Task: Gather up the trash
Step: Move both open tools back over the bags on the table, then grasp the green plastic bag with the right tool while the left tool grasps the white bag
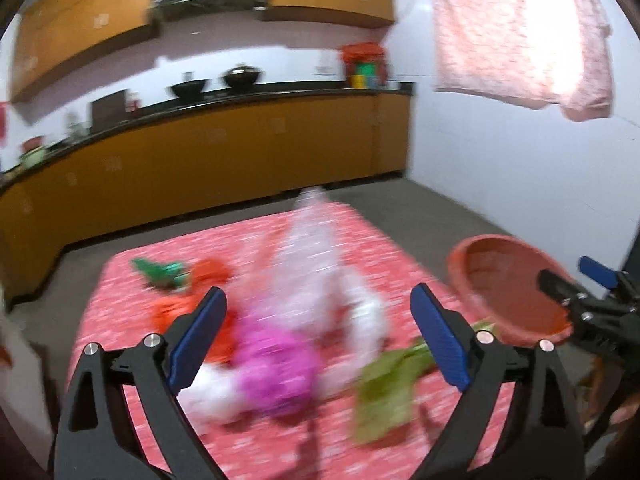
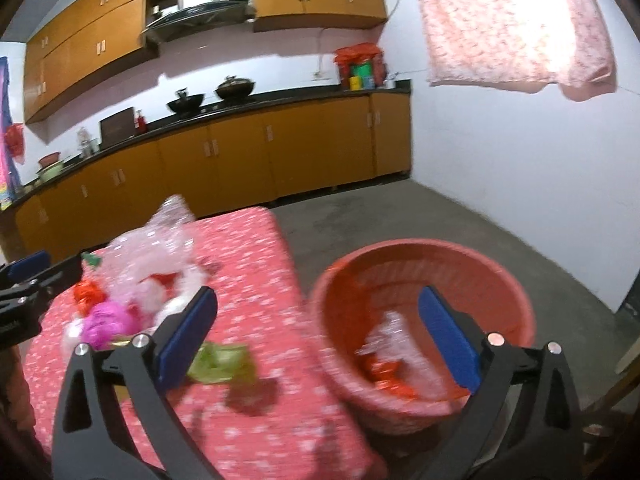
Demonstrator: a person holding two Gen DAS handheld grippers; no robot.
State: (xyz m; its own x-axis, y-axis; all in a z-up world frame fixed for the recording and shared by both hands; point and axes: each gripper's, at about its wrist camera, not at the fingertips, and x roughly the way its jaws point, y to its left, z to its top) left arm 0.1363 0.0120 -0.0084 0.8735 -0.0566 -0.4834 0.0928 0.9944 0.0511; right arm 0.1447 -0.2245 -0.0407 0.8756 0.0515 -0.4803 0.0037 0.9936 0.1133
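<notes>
Trash lies on a table with a red patterned cloth [image 1: 248, 248]: a clear crushed plastic bottle [image 1: 308, 264], a magenta wad [image 1: 276, 368], a green wrapper [image 1: 384, 392], orange scraps [image 1: 208, 272] and a green scrap [image 1: 156, 270]. My left gripper [image 1: 320, 340] is open above the magenta wad and the bottle, holding nothing. A red-orange basket [image 2: 424, 268] stands right of the table, with a clear bottle [image 2: 392, 344] and red scraps inside. My right gripper [image 2: 316, 336] is open and empty over the basket's near left rim. The pile shows in the right wrist view [image 2: 152, 264].
Orange kitchen cabinets [image 2: 240, 152] with a dark counter run along the back wall. Grey floor [image 2: 400, 216] lies beyond the table. A white wall [image 2: 500, 168] with a hanging pink cloth [image 2: 516, 24] is on the right. The left gripper [image 2: 24, 292] shows at the left edge.
</notes>
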